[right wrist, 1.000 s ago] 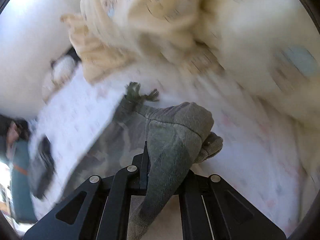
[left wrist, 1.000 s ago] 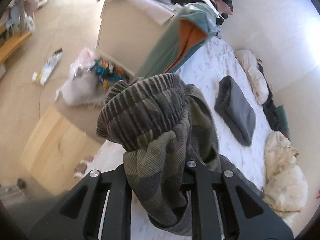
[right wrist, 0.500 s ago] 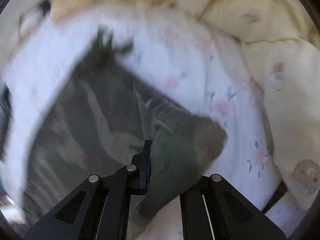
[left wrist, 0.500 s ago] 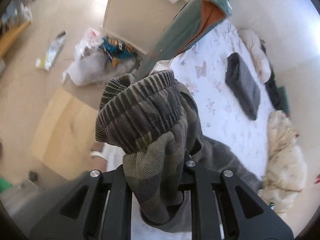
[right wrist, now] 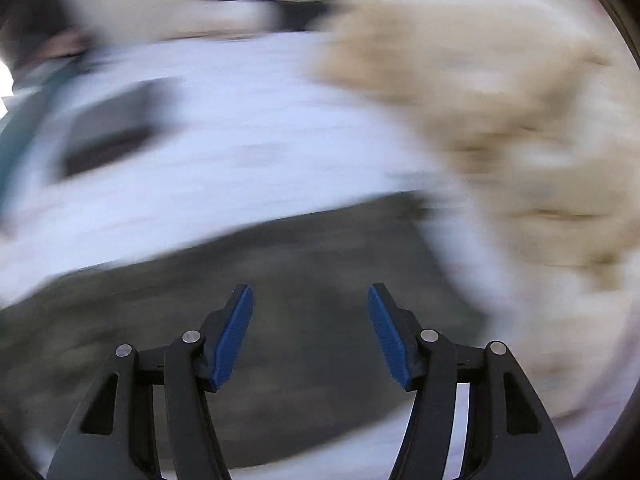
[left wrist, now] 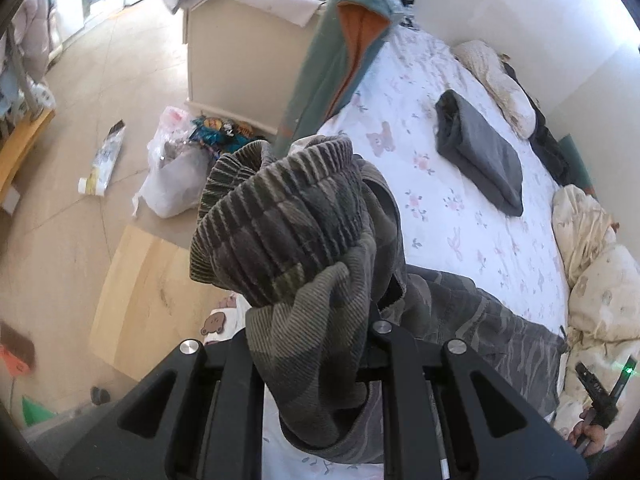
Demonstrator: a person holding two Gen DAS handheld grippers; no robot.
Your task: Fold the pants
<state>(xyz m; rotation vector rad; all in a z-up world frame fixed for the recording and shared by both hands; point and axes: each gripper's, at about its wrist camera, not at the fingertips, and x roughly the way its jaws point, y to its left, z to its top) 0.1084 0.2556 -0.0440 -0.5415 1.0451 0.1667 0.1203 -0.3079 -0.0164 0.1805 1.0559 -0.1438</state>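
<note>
The camouflage pants point(left wrist: 288, 240) bunch up in front of the left wrist camera, ribbed waistband uppermost. My left gripper point(left wrist: 316, 344) is shut on this cloth, and the rest of the pants trails to the right over the white flowered bed sheet point(left wrist: 452, 208). In the blurred right wrist view the pants point(right wrist: 280, 264) lie flat as a dark band on the sheet. My right gripper point(right wrist: 310, 334) hangs above them, its jaws opening, blue pads point(right wrist: 236, 332) bare and nothing between them. That right gripper point(left wrist: 600, 392) also shows at the lower right of the left wrist view, in a hand.
A folded grey garment point(left wrist: 480, 156) lies on the bed farther back. A cream quilt point(left wrist: 600, 280) is heaped along the right side by the wall. A green and orange blanket point(left wrist: 340, 56) hangs off the bed corner. On the floor sit a white bag point(left wrist: 176, 176) and a wooden board point(left wrist: 148, 296).
My right gripper let go of the pant leg, opened, and swung away fast across the bed. The left gripper kept its grip on the pants and rolled a little.
</note>
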